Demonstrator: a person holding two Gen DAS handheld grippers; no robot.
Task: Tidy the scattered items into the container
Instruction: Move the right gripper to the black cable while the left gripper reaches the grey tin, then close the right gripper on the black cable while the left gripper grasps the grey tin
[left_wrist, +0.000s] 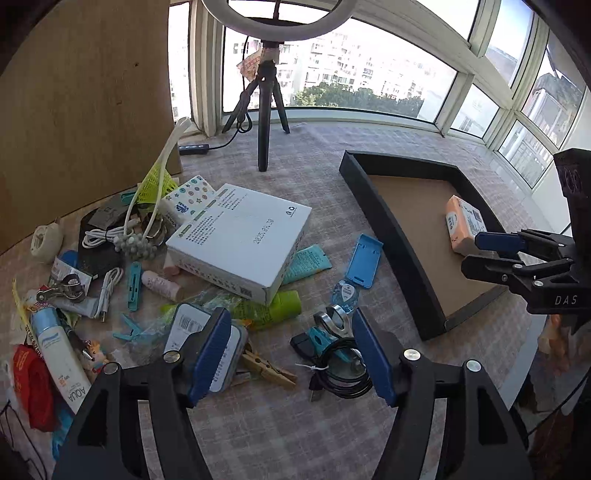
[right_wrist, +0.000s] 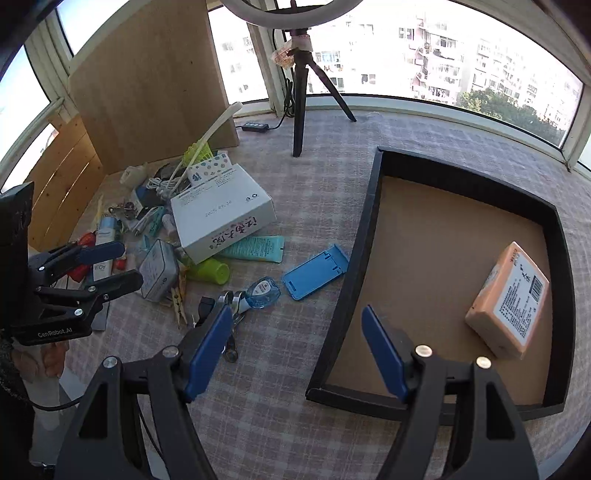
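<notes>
The black tray (left_wrist: 391, 229) (right_wrist: 364, 236) with a brown floor lies on the right and holds a peach tissue pack (left_wrist: 463, 225) (right_wrist: 511, 299). Left of it lies the clutter: a white box (left_wrist: 240, 236) (right_wrist: 221, 214), a blue phone stand (left_wrist: 364, 260) (right_wrist: 316, 273), a teal tube (left_wrist: 306, 264), a green tube (left_wrist: 273, 308), a grey tin (left_wrist: 192, 321), a wooden clothespin (left_wrist: 269, 369) and a black cable coil (left_wrist: 343, 369). My left gripper (left_wrist: 290, 332) (right_wrist: 110, 266) hovers open above the clothespin and cable, holding nothing. My right gripper (right_wrist: 295, 325) (left_wrist: 491, 254) stands open and empty over the tray's near left wall.
A ring light on a black tripod (left_wrist: 264, 122) (right_wrist: 299, 110) stands at the back of the checked cloth. A wooden board (left_wrist: 85, 110) walls off the back left, with a power strip (left_wrist: 194, 148) at its foot. Windows run behind. A sunscreen spray (left_wrist: 61, 358) lies at the near left.
</notes>
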